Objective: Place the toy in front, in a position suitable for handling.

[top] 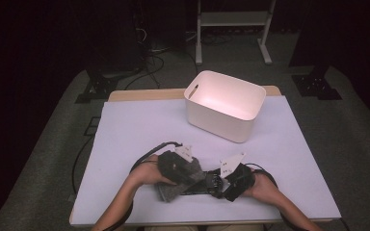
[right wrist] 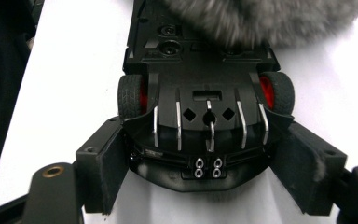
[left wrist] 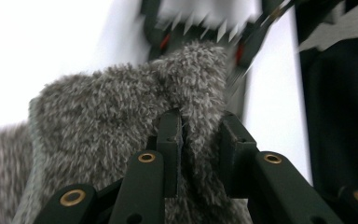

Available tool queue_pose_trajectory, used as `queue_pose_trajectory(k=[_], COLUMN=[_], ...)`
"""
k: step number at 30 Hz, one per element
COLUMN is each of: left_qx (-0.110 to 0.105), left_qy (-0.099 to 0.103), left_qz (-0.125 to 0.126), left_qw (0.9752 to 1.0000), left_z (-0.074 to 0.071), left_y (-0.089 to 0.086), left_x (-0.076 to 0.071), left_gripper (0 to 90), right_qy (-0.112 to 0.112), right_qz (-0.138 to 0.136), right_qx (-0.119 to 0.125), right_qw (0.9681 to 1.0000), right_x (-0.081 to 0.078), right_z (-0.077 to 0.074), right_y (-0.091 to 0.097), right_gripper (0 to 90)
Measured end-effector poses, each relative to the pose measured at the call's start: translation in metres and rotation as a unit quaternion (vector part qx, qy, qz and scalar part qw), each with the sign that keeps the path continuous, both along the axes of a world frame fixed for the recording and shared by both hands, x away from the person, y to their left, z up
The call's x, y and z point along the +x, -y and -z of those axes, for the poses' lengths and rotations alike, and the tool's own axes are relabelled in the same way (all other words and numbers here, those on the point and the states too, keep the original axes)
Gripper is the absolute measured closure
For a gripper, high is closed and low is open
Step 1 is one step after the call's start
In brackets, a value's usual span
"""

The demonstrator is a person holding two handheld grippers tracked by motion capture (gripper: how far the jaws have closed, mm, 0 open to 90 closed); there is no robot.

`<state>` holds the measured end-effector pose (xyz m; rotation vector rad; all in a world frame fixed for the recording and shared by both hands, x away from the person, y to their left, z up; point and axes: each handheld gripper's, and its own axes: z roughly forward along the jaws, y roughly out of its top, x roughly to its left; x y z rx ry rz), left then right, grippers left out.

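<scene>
The high view looks forward and down from above the person's side onto the table (top: 139, 125), the white bin (top: 224, 106) beyond. The left gripper view sits close against the grey furry cloth (left wrist: 121, 121), facing the toy car (left wrist: 200, 23). The right gripper view faces that car (right wrist: 205, 107) from close behind, with the same cloth (right wrist: 261, 18) beyond it.

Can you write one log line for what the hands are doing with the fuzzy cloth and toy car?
left gripper: shut on grey cloth | right gripper: clamps toy car, upside down | bin: behind
</scene>
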<state>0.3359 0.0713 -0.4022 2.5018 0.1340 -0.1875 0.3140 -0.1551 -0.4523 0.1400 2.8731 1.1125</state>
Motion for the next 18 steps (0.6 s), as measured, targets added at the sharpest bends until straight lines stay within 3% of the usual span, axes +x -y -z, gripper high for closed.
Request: queue_pose_trajectory(k=[2,5,15,18], left_qx=[-0.005,-0.003,0.025,0.021], left_qy=[-0.006,-0.004,0.005,0.001], left_qz=[0.023,0.027,-0.009,-0.013], left_qw=[0.9997,0.9996,0.9996,0.9997], left_z=[0.000,-0.001,-0.002,-0.001], left_y=[0.015,0.018,-0.017,-0.021], left_x=[-0.004,-0.005,-0.005,-0.005], left_gripper=[72.7,72.8,72.3,72.2], right_qy=[0.003,0.003,-0.019,-0.021], right_qz=[0.000,0.000,0.011,0.013], right_qx=[-0.007,-0.006,0.002,0.004], right_qw=[1.0000,1.0000,0.9998,0.9997], right_x=[-0.001,0.000,0.002,0.003], right_z=[0.002,0.002,0.002,0.002], right_y=[0.000,0.000,0.002,0.002], right_gripper=[23.3,23.2,23.0,22.7])
